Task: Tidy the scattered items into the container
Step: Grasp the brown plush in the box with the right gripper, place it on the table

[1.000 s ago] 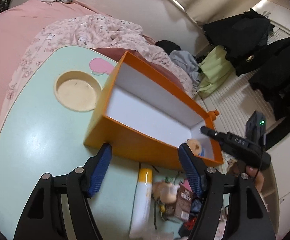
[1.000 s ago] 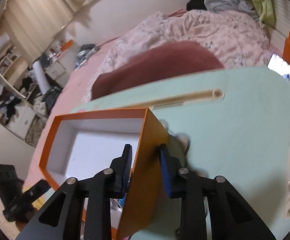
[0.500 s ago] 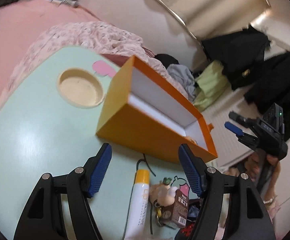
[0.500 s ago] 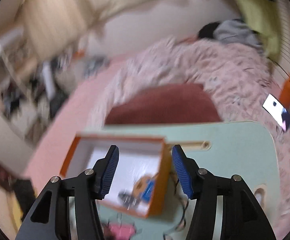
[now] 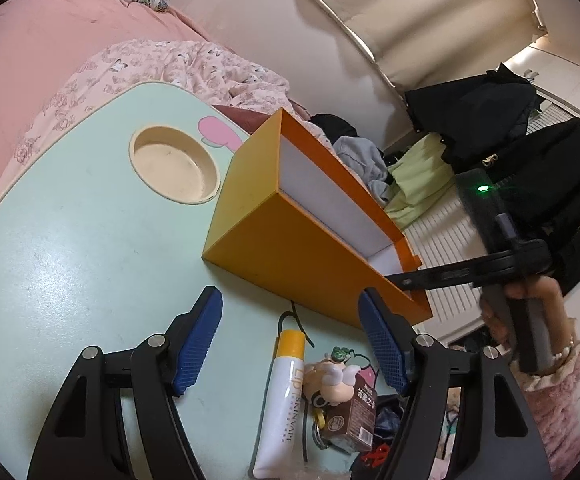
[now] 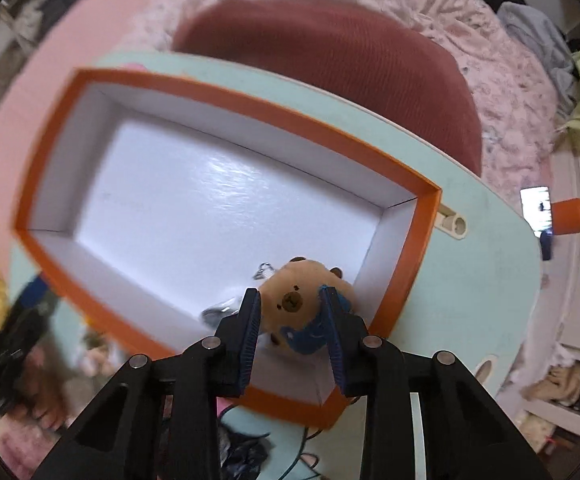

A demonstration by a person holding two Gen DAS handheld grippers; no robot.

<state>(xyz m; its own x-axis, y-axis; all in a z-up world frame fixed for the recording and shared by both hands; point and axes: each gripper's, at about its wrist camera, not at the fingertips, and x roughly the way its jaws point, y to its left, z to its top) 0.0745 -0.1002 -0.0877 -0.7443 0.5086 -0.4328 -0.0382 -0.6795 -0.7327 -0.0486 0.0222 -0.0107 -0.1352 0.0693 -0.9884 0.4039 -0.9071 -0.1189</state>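
Right tool (image 6: 290,320) above orange box (image 6: 422,232), jaws flanking bear plush (image 6: 296,300)

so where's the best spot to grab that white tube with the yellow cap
Take the white tube across its narrow width at mid-body, coming from above. It lies flat on the table between the open left tongs, cap pointing toward the orange box.

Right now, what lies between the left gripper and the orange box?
In the left wrist view, a strip of mint table with a black cable on it separates the left gripper from the orange box; the yellow-capped tube lies nearer the camera.
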